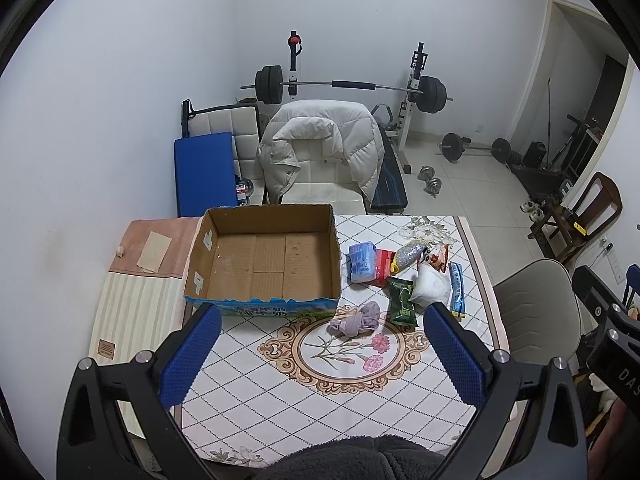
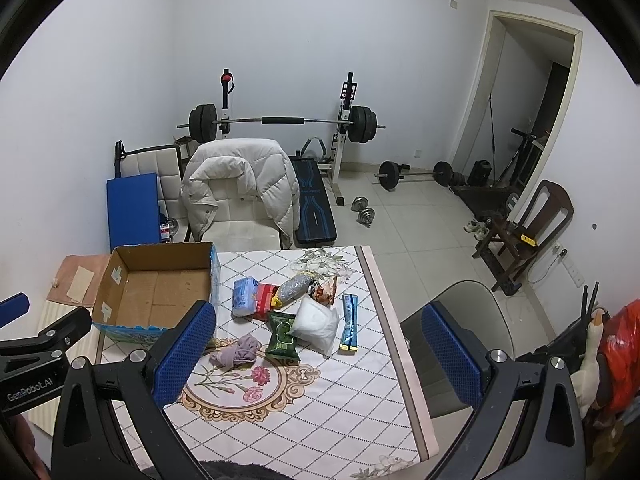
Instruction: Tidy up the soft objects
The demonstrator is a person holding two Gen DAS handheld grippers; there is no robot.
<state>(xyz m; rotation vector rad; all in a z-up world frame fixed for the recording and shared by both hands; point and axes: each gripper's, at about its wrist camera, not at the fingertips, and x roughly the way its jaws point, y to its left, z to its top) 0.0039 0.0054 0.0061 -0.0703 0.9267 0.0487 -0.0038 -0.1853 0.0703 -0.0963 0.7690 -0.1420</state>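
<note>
You hold two claws above the near edge of the tabletop (image 1: 360,400), and both the left claw (image 1: 322,354) and the right claw (image 2: 316,350) are spread wide with nothing between their blue pads. One open cardboard box (image 1: 264,264) sits at the far left corner with nothing in it. Eight soft things lie right of it: one balled purple cloth (image 1: 357,319) nearest you, one green packet (image 1: 402,300), one white pouch (image 1: 431,289), one long blue sachet (image 1: 457,289) near the right edge, one blue tissue pack (image 1: 361,262) just beside the box, one red pack (image 1: 383,262), one grey glittery bag (image 1: 410,257) and one orange snack bag (image 1: 438,259)
</note>
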